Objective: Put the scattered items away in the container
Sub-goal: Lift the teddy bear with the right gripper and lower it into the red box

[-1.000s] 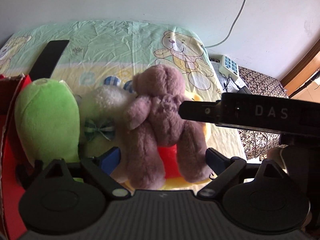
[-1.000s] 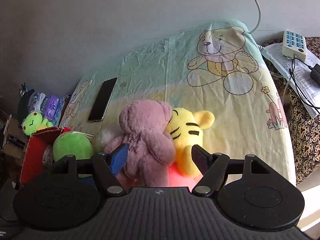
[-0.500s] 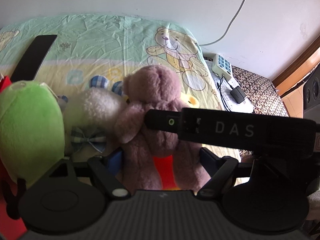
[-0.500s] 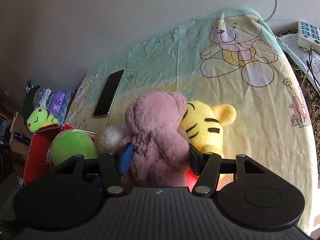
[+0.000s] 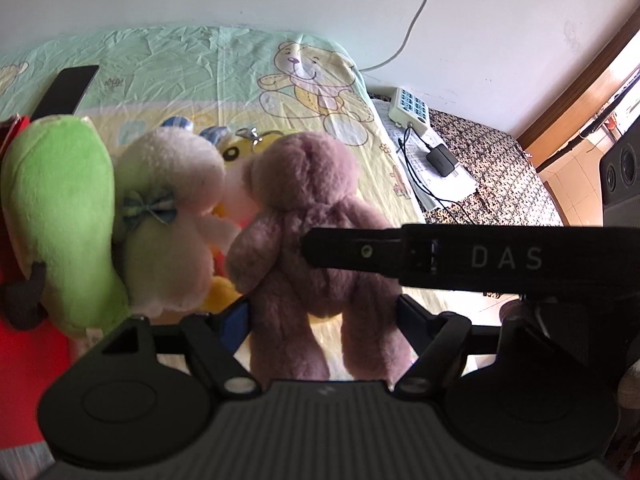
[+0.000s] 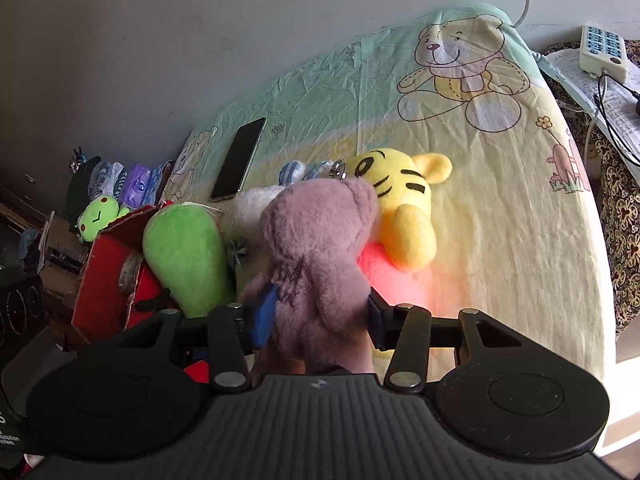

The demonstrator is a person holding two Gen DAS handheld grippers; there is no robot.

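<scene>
A mauve teddy bear [image 5: 304,208] is upright at the middle of the bear-print sheet. My right gripper [image 6: 320,312] is shut on its body [image 6: 320,256]. One right finger [image 5: 360,252] crosses the left wrist view as a black bar pressed into the bear's side. My left gripper [image 5: 322,320] is open, with the bear's legs hanging between its fingers. A green plush [image 6: 184,256] leans on the red box [image 6: 100,280] at the left. A white plush with a bow [image 5: 172,216] sits beside the bear, and a yellow tiger plush [image 6: 404,216] lies behind it.
A black phone [image 6: 238,160] lies on the sheet [image 6: 500,240] towards the wall. A power strip [image 6: 604,52], papers and cables sit on the patterned surface past the bed's right edge. A small green frog plush [image 6: 98,220] and clutter stand beyond the box. A speaker [image 5: 620,172] stands at the right.
The right gripper's fingers have closed in on the mauve bear, which now sits higher and shows more of the yellow tiger behind it. The left gripper's opening has barely changed.
</scene>
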